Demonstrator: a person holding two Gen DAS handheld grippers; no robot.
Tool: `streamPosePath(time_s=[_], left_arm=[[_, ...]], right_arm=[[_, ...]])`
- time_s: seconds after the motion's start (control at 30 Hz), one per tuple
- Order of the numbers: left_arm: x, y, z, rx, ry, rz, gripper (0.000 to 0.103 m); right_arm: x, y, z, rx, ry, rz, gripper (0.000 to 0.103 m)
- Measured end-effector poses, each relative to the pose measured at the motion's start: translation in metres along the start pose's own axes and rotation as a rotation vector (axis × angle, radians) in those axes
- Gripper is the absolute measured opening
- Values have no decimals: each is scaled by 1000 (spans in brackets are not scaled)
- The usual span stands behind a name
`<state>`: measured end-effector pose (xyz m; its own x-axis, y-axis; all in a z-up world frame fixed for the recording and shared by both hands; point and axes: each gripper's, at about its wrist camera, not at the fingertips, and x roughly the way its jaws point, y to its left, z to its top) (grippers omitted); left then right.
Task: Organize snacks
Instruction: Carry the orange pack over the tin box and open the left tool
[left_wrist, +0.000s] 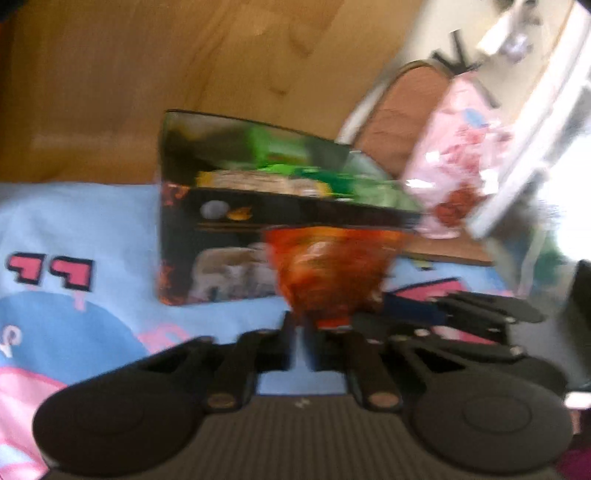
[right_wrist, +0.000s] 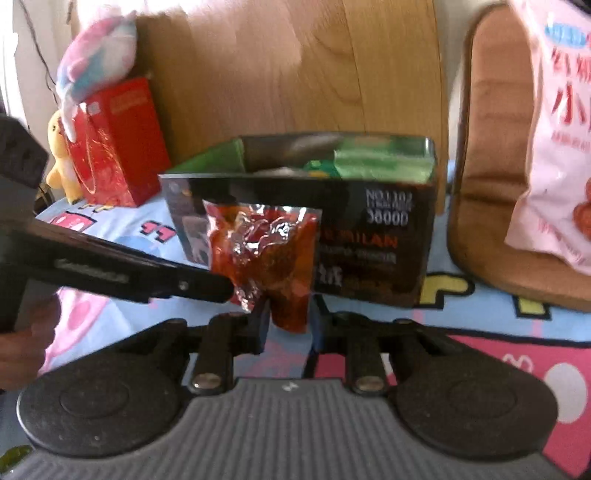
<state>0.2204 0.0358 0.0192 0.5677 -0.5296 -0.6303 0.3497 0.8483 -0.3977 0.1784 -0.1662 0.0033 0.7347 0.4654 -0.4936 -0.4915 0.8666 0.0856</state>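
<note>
Landmark: the open black box (right_wrist: 373, 236) standing on the blue patterned cloth (right_wrist: 480, 354).

The red snack packet (right_wrist: 266, 254) hangs in front of the box, off the cloth.

Left gripper (left_wrist: 317, 325): jaws fully closed on the packet's lower edge, though the left view is blurred.

Right gripper (right_wrist: 288, 328): jaws partly apart, the packet's bottom corner between them; firm pad contact cannot be told.

Green packets (right_wrist: 380, 162) lie inside the box. A pink snack bag (right_wrist: 554, 129) leans to its right.

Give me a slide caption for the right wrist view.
Red snack packet between the right hand-held gripper fingers, before an open black box on cartoon-print cloth.
</note>
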Motion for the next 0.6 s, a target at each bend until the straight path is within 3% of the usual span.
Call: streamPosePath(time_s=[0.2,0.27,0.4,0.5,0.53,0.6], left_arm=[[-42,-22,13,66,-122,14,6],[-41,-22,29,57,-145,9,6],[-33,-16,61,37,-180,67,4],[-20,-3,76,-42,-148,94,10],[-18,2,76,-58,-147,93,11],[-21,6,70,-67,-158,75,11]], right_arm=[[-39,44,14,-148,-168,26,15],[-39,53,26,-174,-219,15,14],[-24,56,52,-177,-273,-38,14],[4,42,68,-123,-253,-105,22],[10,35,69,-97,-235,-143,30],[9,22,66,-28,-228,-148,33]])
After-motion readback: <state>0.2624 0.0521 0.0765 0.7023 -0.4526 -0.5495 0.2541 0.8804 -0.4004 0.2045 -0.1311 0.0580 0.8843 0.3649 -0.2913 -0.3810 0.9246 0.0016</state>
